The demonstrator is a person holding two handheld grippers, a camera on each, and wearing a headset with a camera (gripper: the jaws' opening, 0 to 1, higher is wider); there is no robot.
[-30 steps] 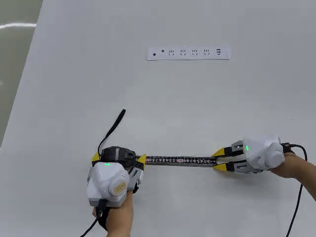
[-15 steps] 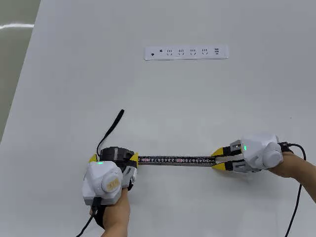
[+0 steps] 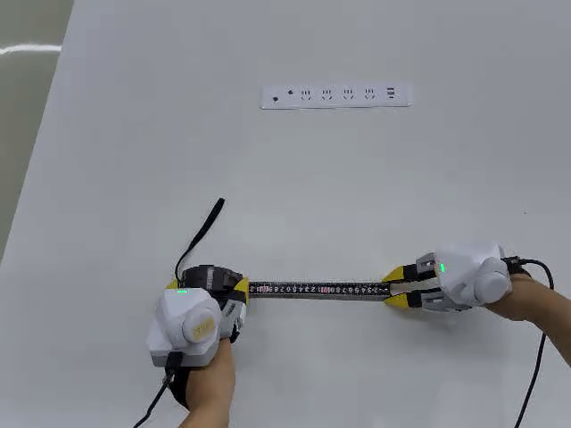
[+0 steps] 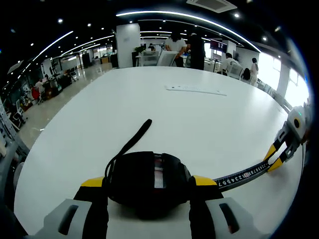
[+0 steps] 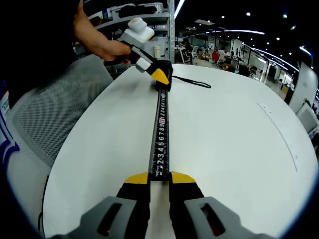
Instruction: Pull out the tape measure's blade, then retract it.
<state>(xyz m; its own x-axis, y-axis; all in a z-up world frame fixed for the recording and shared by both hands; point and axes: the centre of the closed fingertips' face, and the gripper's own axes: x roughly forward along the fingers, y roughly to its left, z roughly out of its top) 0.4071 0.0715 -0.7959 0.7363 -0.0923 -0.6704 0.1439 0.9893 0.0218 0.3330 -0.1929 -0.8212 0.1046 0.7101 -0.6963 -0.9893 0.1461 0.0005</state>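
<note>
On bench [image 3: 357, 178], 7 o'clock: left hand-held gripper [image 3: 207, 284] clamped around tape measure [image 4: 149, 179]. Its blade [image 3: 317, 290] lies extended flat toward 4 o'clock, tip pinched by right hand-held gripper [image 3: 395, 287].

The left gripper [image 3: 207, 286] and the right gripper [image 3: 395, 288] each have a rounded white housing with a small green light [image 3: 442, 267], grey arms, and black fingers [image 3: 394, 275] tipped in yellow. A round yellowish mark [image 3: 200, 329] sits on the left housing. Black cables [image 3: 539, 348] trail from both.
</note>
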